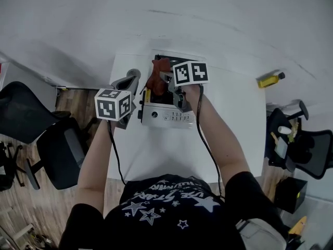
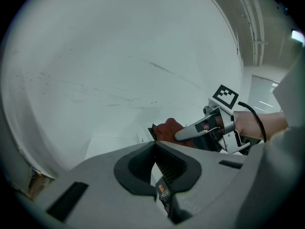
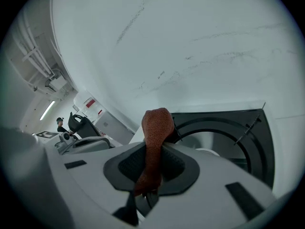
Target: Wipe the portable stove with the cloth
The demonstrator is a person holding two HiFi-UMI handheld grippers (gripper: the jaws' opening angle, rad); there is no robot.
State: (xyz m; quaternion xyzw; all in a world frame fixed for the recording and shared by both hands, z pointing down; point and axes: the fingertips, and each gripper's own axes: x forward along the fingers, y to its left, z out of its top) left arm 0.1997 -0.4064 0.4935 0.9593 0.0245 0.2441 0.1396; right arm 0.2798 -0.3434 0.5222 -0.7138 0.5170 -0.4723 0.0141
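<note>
The portable stove (image 1: 165, 114) stands at the far middle of the white table (image 1: 156, 155), silver front toward me, black top behind. A red-brown cloth (image 1: 157, 74) hangs over the stove's top, and my right gripper (image 1: 162, 78) is shut on it. In the right gripper view the cloth (image 3: 155, 137) sticks up between the jaws, with the stove's black top and round burner ring (image 3: 224, 130) just beyond. My left gripper (image 1: 133, 75) hovers left of the stove, shut with nothing in it. Its view shows the cloth (image 2: 167, 129), the right gripper (image 2: 202, 130) and a stove corner (image 2: 145, 136).
A yellow bottle (image 1: 270, 79) lies at the table's far right. Black office chairs stand on the wooden floor at the left (image 1: 49, 139) and at the right (image 1: 304, 150). A white wall (image 1: 156, 14) rises just behind the table.
</note>
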